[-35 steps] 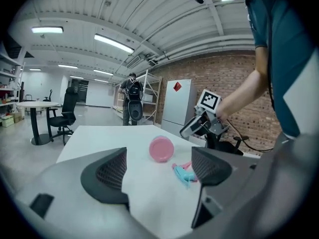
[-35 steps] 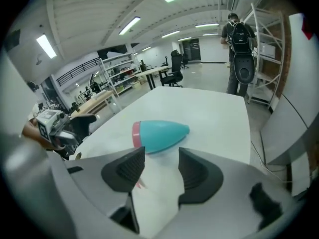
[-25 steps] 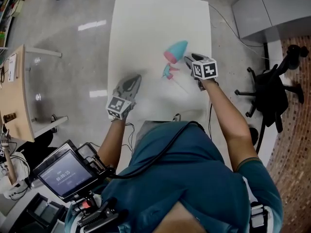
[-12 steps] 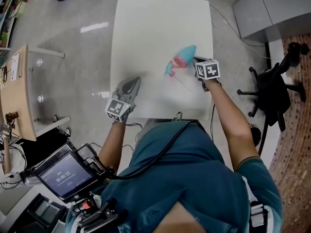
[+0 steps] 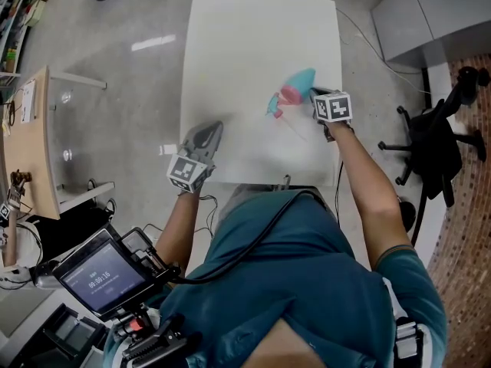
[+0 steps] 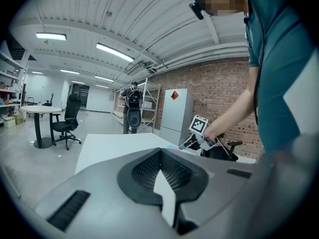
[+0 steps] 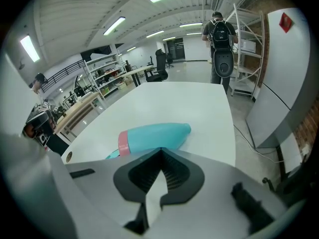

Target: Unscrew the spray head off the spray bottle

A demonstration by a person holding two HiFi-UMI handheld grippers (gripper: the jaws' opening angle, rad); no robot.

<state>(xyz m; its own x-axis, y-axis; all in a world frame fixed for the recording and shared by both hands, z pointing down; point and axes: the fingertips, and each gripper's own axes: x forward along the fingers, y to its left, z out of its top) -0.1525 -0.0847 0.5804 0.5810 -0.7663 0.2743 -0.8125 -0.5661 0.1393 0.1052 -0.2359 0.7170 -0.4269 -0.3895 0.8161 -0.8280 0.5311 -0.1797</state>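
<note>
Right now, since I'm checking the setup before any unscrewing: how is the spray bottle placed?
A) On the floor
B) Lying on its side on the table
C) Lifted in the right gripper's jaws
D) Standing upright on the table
B: the teal spray bottle lies on its side on the white table, just beyond the right gripper, whose jaws are shut with nothing between them.

Open-plan lab or workshop space: strip lights (image 6: 114, 52) run along a ribbed ceiling above a bare brick wall (image 6: 219, 91), metal shelving (image 7: 102, 68), an office chair (image 6: 67, 119) and a round table (image 6: 42, 109), all on a polished concrete floor (image 5: 115, 90).
</note>
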